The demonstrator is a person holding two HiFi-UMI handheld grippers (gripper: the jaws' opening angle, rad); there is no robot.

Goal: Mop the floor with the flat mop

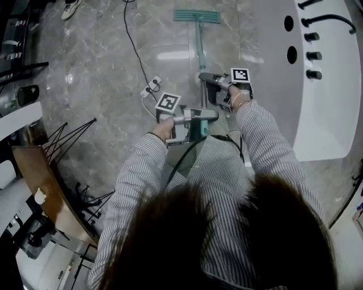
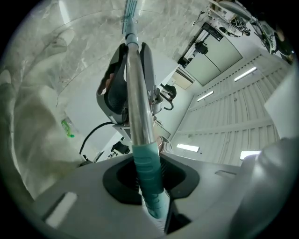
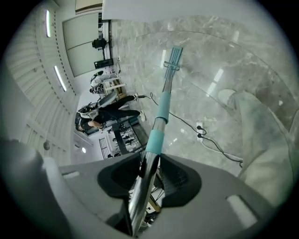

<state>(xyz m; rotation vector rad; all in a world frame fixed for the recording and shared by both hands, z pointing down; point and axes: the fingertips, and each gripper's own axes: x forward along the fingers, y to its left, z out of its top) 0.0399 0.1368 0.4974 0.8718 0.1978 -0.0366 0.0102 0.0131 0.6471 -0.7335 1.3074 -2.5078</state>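
Note:
The flat mop's teal head (image 1: pixel 197 16) lies on the grey marble floor (image 1: pixel 96 62) straight ahead of me, and its pole (image 1: pixel 199 48) runs back toward my body. My right gripper (image 1: pixel 211 84) is shut on the pole higher up. My left gripper (image 1: pixel 195 116) is shut on the teal grip near the handle's end. In the left gripper view the teal grip (image 2: pixel 148 172) sits clamped between the jaws of the left gripper (image 2: pixel 149 184), with the right gripper (image 2: pixel 114 88) further along the pole. In the right gripper view the right gripper (image 3: pixel 145 176) holds the metal pole (image 3: pixel 159 116), and the mop head (image 3: pixel 174 57) is far off.
A white tub (image 1: pixel 332 85) with black taps stands at the right. A power strip with a black cable (image 1: pixel 150 88) lies on the floor left of the pole. A wooden chair (image 1: pixel 42 181) and black wire legs (image 1: pixel 71 136) stand at the left.

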